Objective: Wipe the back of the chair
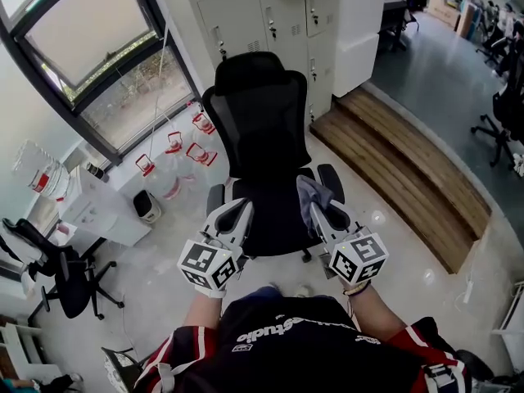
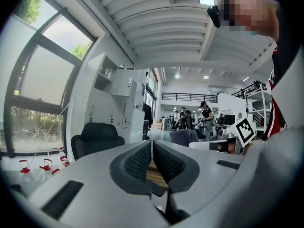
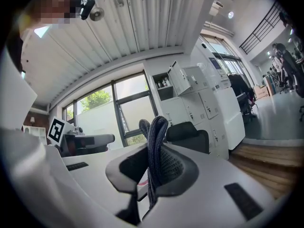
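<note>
A black mesh office chair (image 1: 264, 129) stands in front of me, its seat toward me and its backrest facing the lockers. My right gripper (image 1: 321, 207) is shut on a grey-blue cloth (image 1: 310, 193), held above the chair's right armrest; that cloth (image 3: 153, 148) stands folded between the jaws in the right gripper view. Level with it, over the left armrest, my left gripper (image 1: 239, 211) is shut with nothing between its pads (image 2: 140, 161). The chair (image 2: 96, 137) shows at left in the left gripper view, and behind the jaws as the chair (image 3: 188, 134) in the right gripper view.
White lockers (image 1: 270, 19) stand behind the chair. A wooden step (image 1: 401, 166) runs along the right. Water jugs with red handles (image 1: 176, 158) sit by the window at left. Another black chair (image 1: 70, 281) and a white cabinet (image 1: 102, 207) stand at lower left.
</note>
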### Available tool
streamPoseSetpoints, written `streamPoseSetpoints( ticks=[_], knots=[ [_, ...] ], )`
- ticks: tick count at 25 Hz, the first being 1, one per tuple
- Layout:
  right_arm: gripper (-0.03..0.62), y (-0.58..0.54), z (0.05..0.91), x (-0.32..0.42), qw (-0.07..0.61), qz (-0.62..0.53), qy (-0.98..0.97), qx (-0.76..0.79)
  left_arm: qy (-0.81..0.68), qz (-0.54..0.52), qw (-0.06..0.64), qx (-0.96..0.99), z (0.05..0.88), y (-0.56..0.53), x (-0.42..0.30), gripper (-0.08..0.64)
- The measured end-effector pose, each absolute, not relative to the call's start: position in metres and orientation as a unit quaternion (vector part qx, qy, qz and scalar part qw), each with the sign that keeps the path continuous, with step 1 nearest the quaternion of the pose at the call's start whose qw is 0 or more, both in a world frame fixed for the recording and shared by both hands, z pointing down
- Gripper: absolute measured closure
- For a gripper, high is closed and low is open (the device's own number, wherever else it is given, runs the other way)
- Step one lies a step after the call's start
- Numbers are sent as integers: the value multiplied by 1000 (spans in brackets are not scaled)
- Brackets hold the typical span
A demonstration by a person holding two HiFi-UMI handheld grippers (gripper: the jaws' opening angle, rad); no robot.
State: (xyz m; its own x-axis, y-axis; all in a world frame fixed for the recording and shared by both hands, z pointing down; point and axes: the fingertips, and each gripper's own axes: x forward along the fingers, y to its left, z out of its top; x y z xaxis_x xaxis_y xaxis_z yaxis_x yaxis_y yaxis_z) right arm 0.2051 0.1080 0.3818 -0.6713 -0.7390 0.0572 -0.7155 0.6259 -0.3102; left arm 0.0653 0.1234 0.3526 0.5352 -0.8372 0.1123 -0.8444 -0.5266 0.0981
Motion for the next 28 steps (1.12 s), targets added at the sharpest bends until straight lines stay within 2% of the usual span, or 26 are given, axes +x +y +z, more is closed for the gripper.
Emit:
streamPoseSetpoints(
  ticks=[13, 28],
  knots=[
    [534, 11, 405, 161, 17, -168, 895, -412, -472, 15, 90, 877, 377, 26, 27, 528],
    [534, -168, 407, -6, 1, -186, 907, -378, -492, -9, 104, 865, 373, -145, -127, 528]
  ],
)
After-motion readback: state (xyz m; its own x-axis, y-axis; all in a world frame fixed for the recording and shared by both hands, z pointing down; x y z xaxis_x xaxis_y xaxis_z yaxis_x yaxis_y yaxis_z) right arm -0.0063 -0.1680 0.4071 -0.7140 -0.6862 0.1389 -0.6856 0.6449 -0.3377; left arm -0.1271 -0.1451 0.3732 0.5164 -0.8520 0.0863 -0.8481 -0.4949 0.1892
